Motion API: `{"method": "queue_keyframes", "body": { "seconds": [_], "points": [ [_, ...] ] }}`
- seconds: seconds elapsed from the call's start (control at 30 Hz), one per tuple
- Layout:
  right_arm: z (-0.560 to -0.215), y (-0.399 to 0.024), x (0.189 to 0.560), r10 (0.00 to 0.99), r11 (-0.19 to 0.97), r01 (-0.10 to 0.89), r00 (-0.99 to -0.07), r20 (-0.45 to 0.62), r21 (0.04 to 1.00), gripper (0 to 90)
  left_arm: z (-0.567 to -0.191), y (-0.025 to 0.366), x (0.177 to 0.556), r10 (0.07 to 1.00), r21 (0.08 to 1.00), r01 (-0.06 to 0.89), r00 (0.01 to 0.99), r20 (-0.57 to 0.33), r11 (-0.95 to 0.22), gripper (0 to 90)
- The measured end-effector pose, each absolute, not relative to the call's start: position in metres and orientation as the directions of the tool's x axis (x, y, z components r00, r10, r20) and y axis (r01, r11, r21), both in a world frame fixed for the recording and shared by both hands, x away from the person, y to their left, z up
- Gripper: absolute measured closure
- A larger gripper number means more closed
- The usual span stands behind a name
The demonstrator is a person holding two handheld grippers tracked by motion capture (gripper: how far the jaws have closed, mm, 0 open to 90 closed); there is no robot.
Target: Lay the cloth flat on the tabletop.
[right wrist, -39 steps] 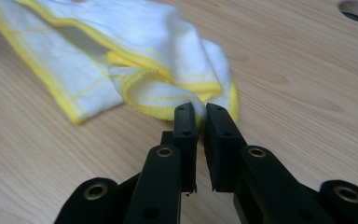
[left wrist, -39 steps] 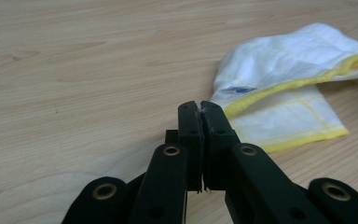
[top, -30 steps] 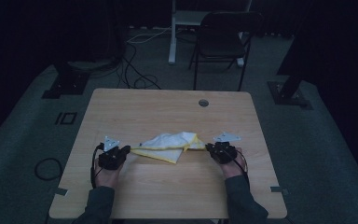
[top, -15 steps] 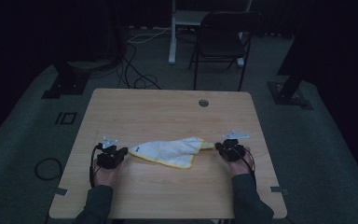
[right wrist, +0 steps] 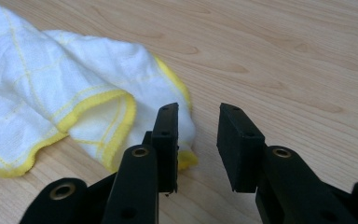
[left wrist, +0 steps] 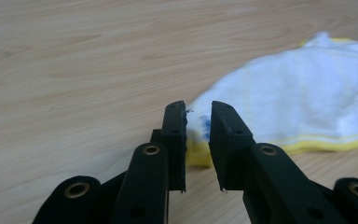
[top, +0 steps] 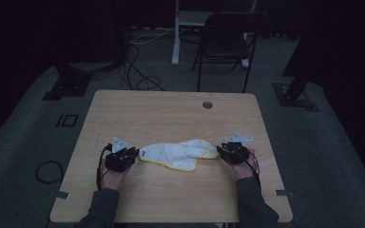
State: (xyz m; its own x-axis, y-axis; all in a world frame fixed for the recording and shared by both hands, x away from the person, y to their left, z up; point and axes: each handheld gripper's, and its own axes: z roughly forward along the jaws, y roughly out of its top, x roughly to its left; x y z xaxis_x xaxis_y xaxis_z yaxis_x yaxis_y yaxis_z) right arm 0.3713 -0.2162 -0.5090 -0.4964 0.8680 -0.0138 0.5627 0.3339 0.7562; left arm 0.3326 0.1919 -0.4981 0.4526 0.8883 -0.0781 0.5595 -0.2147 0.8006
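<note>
The left gripper (top: 134, 153) has just been opening: its jaws stand parted at the left end of the white cloth with yellow edging (top: 178, 153), whose corner lies in the gap unclamped. The right gripper (top: 220, 152) has likewise just been opening, jaws released, the cloth's right end just beside its left jaw. The cloth lies crumpled on the wooden table (top: 171, 114) between the two grippers.

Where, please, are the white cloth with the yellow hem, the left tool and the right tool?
white cloth with yellow hem (top: 178, 153), high view, its white middle.
left tool (left wrist: 198, 128), left gripper view, the gap midway between its tips.
right tool (right wrist: 198, 126), right gripper view, the gap midway between its tips.
</note>
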Motion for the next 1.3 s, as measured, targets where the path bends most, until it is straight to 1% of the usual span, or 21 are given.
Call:
{"method": "queue_keyframes", "body": {
  "seconds": [0.27, 0.57, 0.87, 1.3],
  "points": [
    [-0.511, -0.215, 0.367, 0.865, 0.332, 0.559, -0.502, -0.008, 0.760, 69.2, -0.499, 0.157, 0.334, 0.835, 0.796, 0.533, 0.547, -0.065, -0.288, 73.6],
    [-0.514, -0.218, 0.364, 0.867, 0.320, 0.560, -0.498, 0.003, 0.764, 70.2, -0.508, 0.119, 0.334, 0.765, 0.782, 0.509, 0.641, -0.064, -0.360, 73.4],
    [-0.515, -0.223, 0.362, 0.874, 0.298, 0.564, -0.485, 0.017, 0.770, 70.5, -0.513, 0.085, 0.332, 0.702, 0.769, 0.481, 0.710, -0.060, -0.421, 72.7],
    [-0.517, -0.223, 0.362, 0.874, 0.296, 0.564, -0.485, 0.019, 0.771, 70.8, -0.523, 0.043, 0.331, 0.625, 0.748, 0.458, 0.777, -0.074, -0.480, 69.7]
  ]
}}
